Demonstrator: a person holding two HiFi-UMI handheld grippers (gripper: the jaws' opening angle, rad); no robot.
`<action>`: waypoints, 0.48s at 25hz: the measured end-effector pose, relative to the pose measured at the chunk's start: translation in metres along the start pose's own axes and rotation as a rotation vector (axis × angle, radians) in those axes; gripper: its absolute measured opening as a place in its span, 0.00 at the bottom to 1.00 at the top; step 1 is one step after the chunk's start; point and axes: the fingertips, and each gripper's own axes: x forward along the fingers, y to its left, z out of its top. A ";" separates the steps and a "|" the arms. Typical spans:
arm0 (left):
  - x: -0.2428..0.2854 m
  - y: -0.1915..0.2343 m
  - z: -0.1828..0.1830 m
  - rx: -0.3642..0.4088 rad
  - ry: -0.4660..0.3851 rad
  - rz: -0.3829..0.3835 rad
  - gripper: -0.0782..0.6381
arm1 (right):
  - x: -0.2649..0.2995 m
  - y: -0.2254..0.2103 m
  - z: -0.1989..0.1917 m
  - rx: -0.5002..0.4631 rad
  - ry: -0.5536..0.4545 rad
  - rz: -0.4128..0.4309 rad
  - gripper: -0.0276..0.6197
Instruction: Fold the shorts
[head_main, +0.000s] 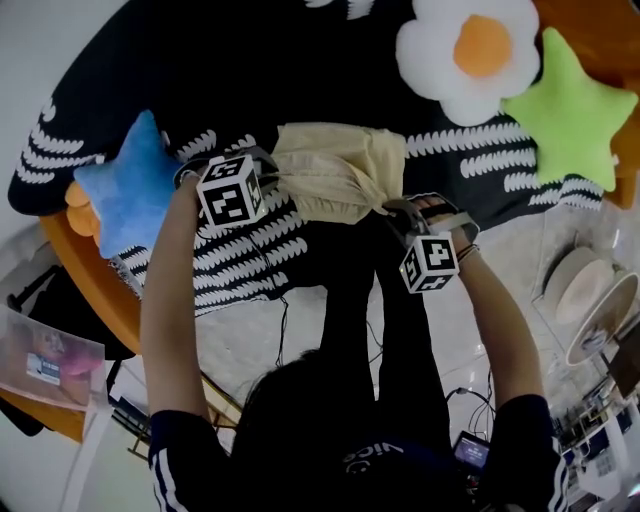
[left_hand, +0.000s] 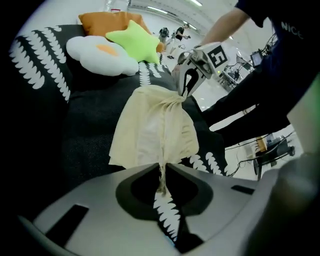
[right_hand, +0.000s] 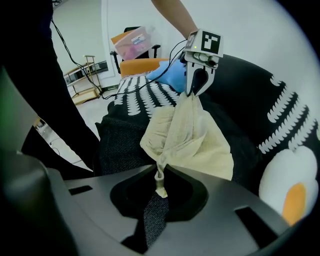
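Beige shorts (head_main: 338, 170) lie bunched on a black patterned blanket (head_main: 250, 60), stretched between both grippers. My left gripper (head_main: 270, 172) is shut on the shorts' left end; in the left gripper view a thin twist of fabric (left_hand: 161, 172) runs between its closed jaws, with the shorts (left_hand: 155, 125) spreading beyond. My right gripper (head_main: 393, 210) is shut on the right end; in the right gripper view a cloth corner (right_hand: 160, 186) is pinched and the shorts (right_hand: 187, 137) hang slack ahead. Each gripper shows in the other's view: the right gripper (left_hand: 186, 82), the left gripper (right_hand: 196, 82).
A blue star pillow (head_main: 125, 185) lies left of the shorts. A fried-egg pillow (head_main: 470, 55) and a green star pillow (head_main: 570, 105) lie at the far right. The blanket's near edge drops to the floor, where cables, a fan (head_main: 590, 300) and a plastic box (head_main: 45, 360) stand.
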 end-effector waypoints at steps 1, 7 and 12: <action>-0.004 -0.005 0.000 -0.007 -0.007 -0.004 0.17 | -0.002 0.001 0.001 -0.007 -0.002 -0.003 0.11; 0.004 -0.050 -0.014 0.052 0.031 0.084 0.18 | -0.005 0.024 -0.002 -0.247 0.036 -0.056 0.11; 0.026 -0.081 -0.030 -0.155 -0.040 0.182 0.29 | 0.009 0.041 -0.026 -0.357 0.089 -0.056 0.19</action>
